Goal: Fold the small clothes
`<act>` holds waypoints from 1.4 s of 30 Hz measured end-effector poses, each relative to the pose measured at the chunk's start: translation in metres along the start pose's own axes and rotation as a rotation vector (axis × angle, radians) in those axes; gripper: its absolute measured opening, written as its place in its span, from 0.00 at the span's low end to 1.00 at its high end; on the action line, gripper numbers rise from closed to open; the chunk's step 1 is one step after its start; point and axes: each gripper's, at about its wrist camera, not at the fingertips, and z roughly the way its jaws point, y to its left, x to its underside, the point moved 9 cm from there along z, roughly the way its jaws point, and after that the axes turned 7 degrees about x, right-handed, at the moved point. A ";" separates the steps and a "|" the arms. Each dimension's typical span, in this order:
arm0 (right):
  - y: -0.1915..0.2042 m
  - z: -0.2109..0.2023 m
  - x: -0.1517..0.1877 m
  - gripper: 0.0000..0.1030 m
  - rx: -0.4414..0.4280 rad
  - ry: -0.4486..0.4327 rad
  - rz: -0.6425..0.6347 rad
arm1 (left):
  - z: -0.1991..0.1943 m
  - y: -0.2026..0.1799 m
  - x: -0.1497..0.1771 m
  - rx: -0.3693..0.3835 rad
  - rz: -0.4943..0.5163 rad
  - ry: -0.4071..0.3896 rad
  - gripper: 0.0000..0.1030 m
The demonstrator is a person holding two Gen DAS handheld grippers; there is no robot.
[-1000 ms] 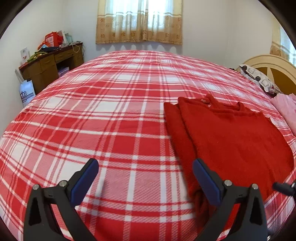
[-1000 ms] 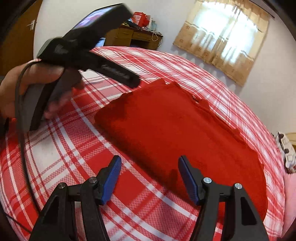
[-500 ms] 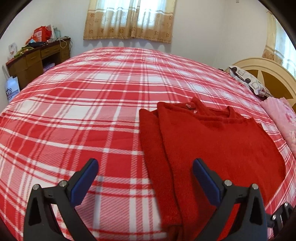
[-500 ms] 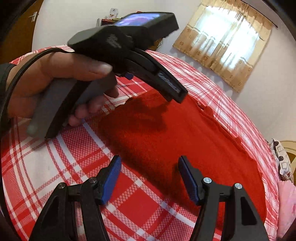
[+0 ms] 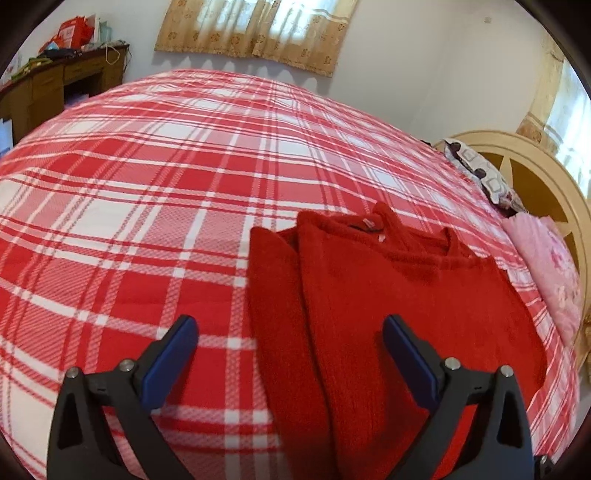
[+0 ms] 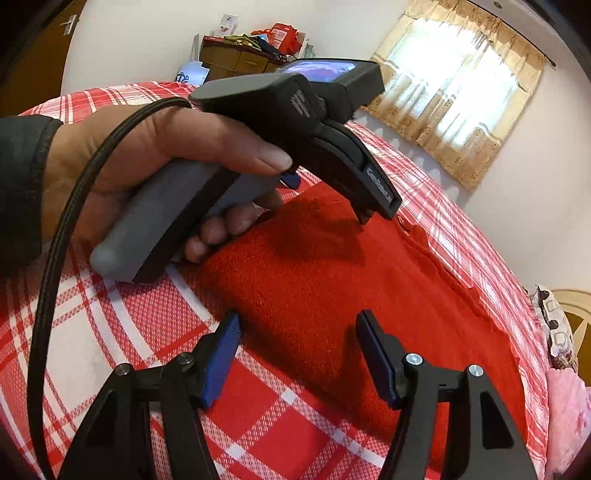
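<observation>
A red sweater (image 5: 388, 306) lies flat on a bed covered with a red and white checked blanket (image 5: 147, 206). In the left wrist view it fills the lower right of the frame, with its collar toward the upper middle and one sleeve folded in along its left side.

The left gripper (image 5: 290, 343) hangs over the sweater's lower left part. Its blue pads (image 5: 173, 354) stand wide apart and are closing; the folded sleeve edge shows between them, but the pads do not press on it.

In the right wrist view the right gripper (image 6: 297, 347) sits at the bottom middle, its jaws partly spread over the near edge of the sweater (image 6: 332, 280), and the pads pinch nothing. In the upper left of that frame a hand (image 6: 155, 166) in a dark sleeve (image 6: 22, 184) holds the left gripper's grey handle, a black cable (image 6: 59, 229) looping down from it.

A wooden desk (image 5: 55, 85) stands at the upper left of the left view, curtains (image 5: 258, 33) hang at the top, and a pale headboard (image 5: 546, 192) with pillows (image 5: 546, 266) is at the right.
</observation>
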 end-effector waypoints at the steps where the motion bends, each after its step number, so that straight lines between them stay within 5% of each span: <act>1: -0.001 0.001 0.000 0.63 0.005 -0.002 -0.005 | 0.002 -0.001 0.000 0.011 0.006 0.010 0.89; 15: 0.005 -0.006 0.000 0.59 0.048 -0.039 -0.093 | 0.003 0.003 -0.004 0.047 -0.029 -0.009 0.59; 19: 0.019 -0.008 -0.003 0.39 0.021 -0.044 -0.124 | 0.004 0.003 -0.004 0.081 -0.041 -0.003 0.39; 21: 0.025 -0.009 -0.002 0.25 0.009 -0.045 -0.148 | 0.005 0.003 -0.003 0.108 -0.058 -0.002 0.20; 24: 0.026 -0.011 -0.001 0.09 -0.012 -0.041 -0.139 | 0.004 0.008 -0.003 0.161 -0.107 -0.008 0.18; 36: 0.012 -0.022 0.005 0.07 -0.128 -0.034 0.001 | -0.007 0.017 -0.003 0.324 -0.249 -0.056 0.15; 42: -0.006 -0.030 -0.002 0.06 -0.167 -0.060 0.095 | -0.003 0.014 -0.003 0.326 -0.254 -0.032 0.14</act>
